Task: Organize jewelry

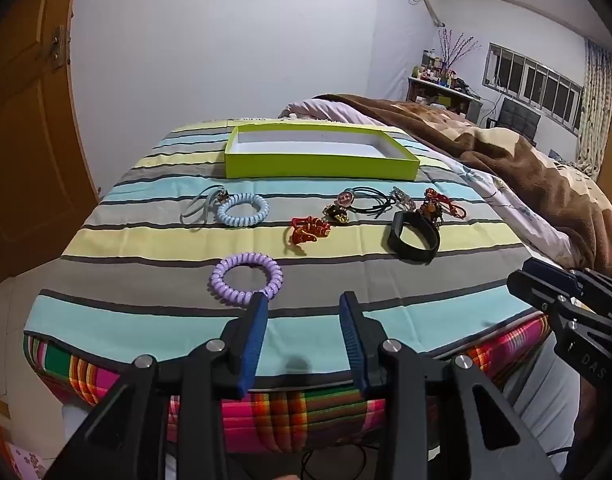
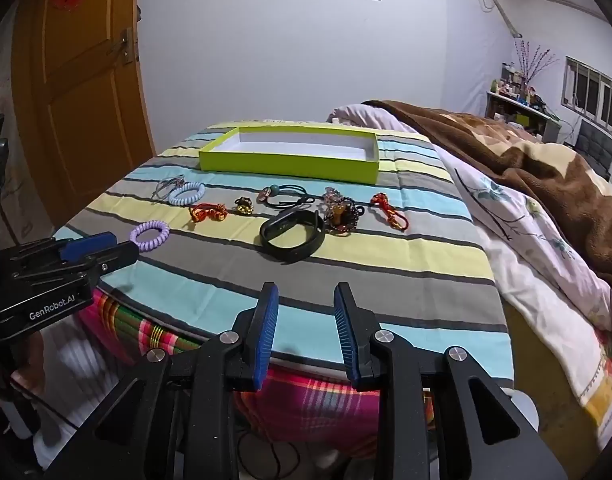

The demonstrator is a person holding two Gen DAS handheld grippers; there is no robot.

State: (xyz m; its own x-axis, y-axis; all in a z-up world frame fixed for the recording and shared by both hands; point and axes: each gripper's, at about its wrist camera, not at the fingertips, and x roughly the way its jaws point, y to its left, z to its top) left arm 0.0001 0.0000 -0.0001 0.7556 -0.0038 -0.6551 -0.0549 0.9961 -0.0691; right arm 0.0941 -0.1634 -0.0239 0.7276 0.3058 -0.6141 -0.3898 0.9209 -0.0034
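An empty lime-green box (image 1: 322, 166) (image 2: 289, 166) sits at the far end of the striped cloth. In front of it lie a purple coil band (image 1: 246, 279) (image 2: 149, 235), a light-blue coil band (image 1: 243, 211) (image 2: 187, 193), a red knot charm (image 1: 309, 231) (image 2: 207, 212), a black wristband (image 1: 414, 236) (image 2: 293, 233), a black hair tie with a charm (image 1: 366, 200) (image 2: 283, 195), a beaded piece (image 2: 340, 210) and a red cord (image 2: 389, 210). My left gripper (image 1: 303, 300) is open and empty, just short of the purple band. My right gripper (image 2: 306, 290) is open and empty at the cloth's near edge.
The striped cloth (image 1: 145, 312) covers a plaid cushion (image 1: 297, 412). A brown blanket (image 1: 526, 168) and bedding lie to the right. A wooden door (image 2: 85, 92) stands at the left. A cluttered shelf (image 1: 442, 80) stands far right.
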